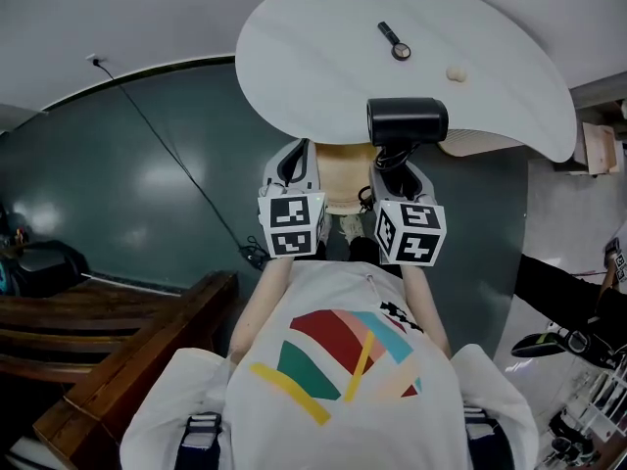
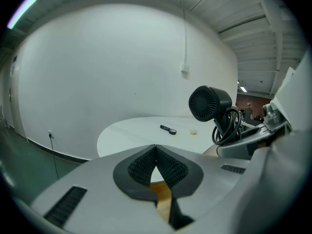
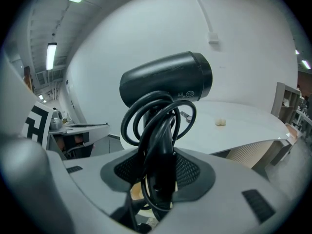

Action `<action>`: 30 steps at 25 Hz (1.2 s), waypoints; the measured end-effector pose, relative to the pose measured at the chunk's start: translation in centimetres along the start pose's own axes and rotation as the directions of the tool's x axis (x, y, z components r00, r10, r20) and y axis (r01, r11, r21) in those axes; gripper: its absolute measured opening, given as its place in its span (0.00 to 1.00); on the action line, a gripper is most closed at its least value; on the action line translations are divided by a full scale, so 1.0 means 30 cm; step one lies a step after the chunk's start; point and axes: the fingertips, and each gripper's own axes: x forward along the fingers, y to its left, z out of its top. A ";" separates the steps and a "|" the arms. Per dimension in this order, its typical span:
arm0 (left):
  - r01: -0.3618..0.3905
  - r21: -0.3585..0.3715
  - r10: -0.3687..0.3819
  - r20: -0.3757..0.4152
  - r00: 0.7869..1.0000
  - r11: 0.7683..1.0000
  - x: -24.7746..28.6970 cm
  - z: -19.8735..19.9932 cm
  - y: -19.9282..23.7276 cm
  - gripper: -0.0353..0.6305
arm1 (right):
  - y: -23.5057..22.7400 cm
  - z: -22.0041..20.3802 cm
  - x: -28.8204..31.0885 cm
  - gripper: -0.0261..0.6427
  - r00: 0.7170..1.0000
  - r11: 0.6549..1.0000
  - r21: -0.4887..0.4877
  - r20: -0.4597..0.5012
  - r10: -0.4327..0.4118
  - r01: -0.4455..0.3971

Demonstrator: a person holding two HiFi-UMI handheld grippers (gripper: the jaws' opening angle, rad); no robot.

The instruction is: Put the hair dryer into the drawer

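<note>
A black hair dryer [image 1: 407, 120] [image 3: 165, 82] stands upright over the near edge of the white rounded table [image 1: 323, 57]. My right gripper [image 1: 397, 167] [image 3: 158, 172] is shut on its handle, and the black cord is coiled in loops around that handle. The left gripper view shows the dryer's round rear grille [image 2: 208, 103] to the right. My left gripper [image 1: 294, 163] [image 2: 155, 150] hangs beside the right one, shut, with nothing between its pads. A light wooden piece [image 1: 343, 176] shows between the grippers under the table's edge. I cannot tell whether it is the drawer.
On the table lie a small black tool [image 1: 395, 43] and a small cream lump [image 1: 456, 72]. A black cable [image 1: 176, 164] runs across the teal floor. Dark wooden furniture [image 1: 98, 341] stands at the lower left. Another person's sleeve [image 1: 558, 292] is at the right.
</note>
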 end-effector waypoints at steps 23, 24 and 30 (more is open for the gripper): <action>-0.035 -0.008 0.035 -0.023 0.999 0.999 0.024 -0.024 -0.051 0.08 | 0.011 -0.070 0.048 0.32 0.976 0.991 0.032 -0.175 0.130 -0.127; -0.035 -0.012 0.034 -0.026 0.999 0.999 0.023 -0.031 -0.053 0.08 | 0.011 -0.083 0.046 0.32 0.974 0.991 0.034 -0.187 0.131 -0.127; -0.032 -0.030 0.030 -0.041 0.999 0.999 0.012 -0.076 -0.047 0.08 | 0.027 -0.178 0.030 0.32 0.949 0.989 0.081 -0.281 0.144 -0.126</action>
